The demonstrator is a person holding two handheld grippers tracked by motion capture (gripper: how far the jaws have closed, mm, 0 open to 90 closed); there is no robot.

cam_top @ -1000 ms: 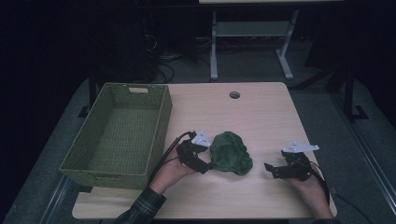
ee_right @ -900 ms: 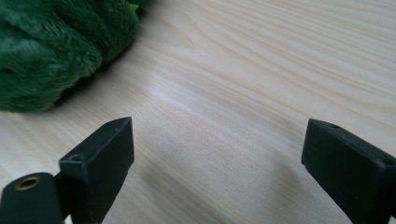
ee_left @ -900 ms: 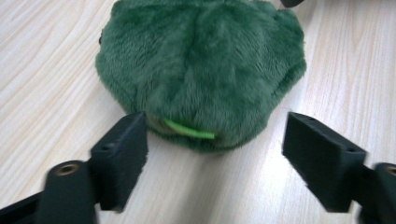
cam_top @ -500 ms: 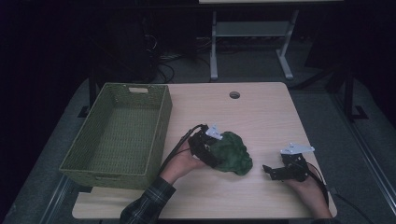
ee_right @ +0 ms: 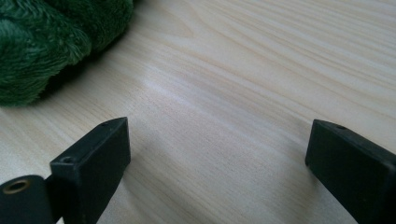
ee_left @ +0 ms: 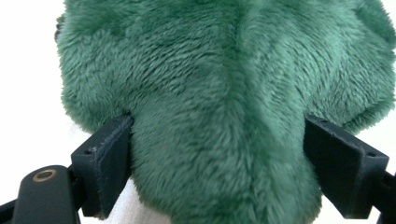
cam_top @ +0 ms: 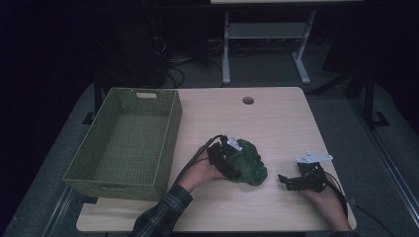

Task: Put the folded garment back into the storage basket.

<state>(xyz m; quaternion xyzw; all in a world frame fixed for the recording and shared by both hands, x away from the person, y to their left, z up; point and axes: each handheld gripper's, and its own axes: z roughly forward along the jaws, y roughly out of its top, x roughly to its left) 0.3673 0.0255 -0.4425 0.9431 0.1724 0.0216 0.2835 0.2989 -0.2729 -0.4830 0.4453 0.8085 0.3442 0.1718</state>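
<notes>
A dark green plush toy lies on the light wooden table, right of centre near the front. My left gripper has pushed into its left side. In the left gripper view a thick fold of the plush fills the gap between the jaws of the left gripper. They have just been opening and stand wide, with the fur brushing both pads. My right gripper rests low over the table to the right of the plush, open with only bare wood between the jaws of the right gripper. The plush lies at its far left.
A green woven basket stands on the left part of the table with nothing in it, close to my left forearm. A round cable hole sits near the table's far edge. Beyond the table is a dark floor with a desk frame.
My left gripper has moved right and down from beside the plush onto it, so the plush now sits between its jaws. The right gripper has stayed where it was.
</notes>
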